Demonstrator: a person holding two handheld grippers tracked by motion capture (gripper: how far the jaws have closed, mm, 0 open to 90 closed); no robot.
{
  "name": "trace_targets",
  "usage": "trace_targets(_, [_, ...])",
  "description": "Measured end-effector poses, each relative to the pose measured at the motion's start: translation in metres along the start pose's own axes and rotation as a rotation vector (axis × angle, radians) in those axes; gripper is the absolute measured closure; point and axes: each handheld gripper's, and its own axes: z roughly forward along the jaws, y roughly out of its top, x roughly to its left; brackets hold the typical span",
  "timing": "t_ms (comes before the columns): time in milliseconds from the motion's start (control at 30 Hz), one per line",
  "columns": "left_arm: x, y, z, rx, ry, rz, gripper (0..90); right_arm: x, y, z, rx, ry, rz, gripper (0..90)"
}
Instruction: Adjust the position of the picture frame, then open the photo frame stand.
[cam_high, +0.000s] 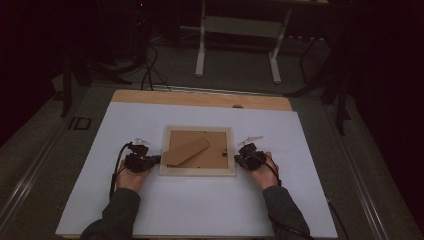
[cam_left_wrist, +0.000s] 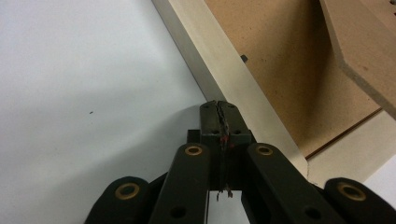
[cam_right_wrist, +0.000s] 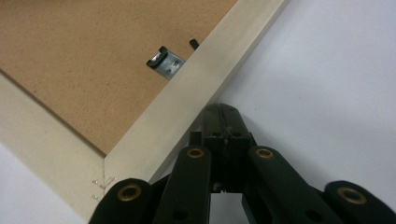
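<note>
A picture frame lies face down on the white-covered counter, its brown backing board up and its fold-out easel stand lying slantwise across the board. It sits between the two grippers, one at each side rail.

The left gripper has its jaws pressed fully together with nothing between them; their tip rests at the outer edge of the pale rail, with the backing board just beyond the tip and the stand's thick edge farther off to the upper right. The right gripper is likewise closed and empty, its tip touching or just beside the opposite rail. A small metal turn clip sits on the board just past that rail, ahead and to the left of the jaws.

Risks, as I judge them: with both sets of jaws closed, neither has any hold, so a push from one side alone would slide or spin the frame across the smooth sheet. Pressing down on the rail's outer edge could tip the frame up. Reaching for the clip with closed jaws might skid off and scratch the board, or catch the loose stand and lift it.
</note>
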Motion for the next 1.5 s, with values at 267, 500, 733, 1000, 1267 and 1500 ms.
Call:
trace_targets(267, [0.006,0.0,-0.003,0.0,-0.031,-0.004,84.2,0.001,-0.001,-0.001,-0.005,-0.001,-0.014,89.7])
trace_targets(500, [0.011,0.001,-0.014,-0.034,-0.048,-0.029,76.5,0.0,-0.001,-0.008,-0.015,-0.016,-0.014,87.9])
trace_targets(733, [0.009,0.011,-0.028,-0.111,-0.072,-0.026,67.7,-0.005,-0.002,-0.015,-0.035,-0.02,-0.007,85.8])
trace_targets(1000, [0.006,0.021,-0.039,-0.18,-0.11,-0.021,63.5,-0.012,-0.003,-0.018,-0.048,-0.018,0.02,76.8])
trace_targets(1267, [-0.004,0.03,-0.044,-0.212,-0.166,0.013,58.3,-0.016,-0.004,-0.02,-0.058,-0.013,0.044,68.8])
trace_targets(1500, [-0.013,0.041,-0.036,-0.137,-0.224,0.016,46.9,-0.016,-0.004,-0.019,-0.066,0.001,0.053,66.9])
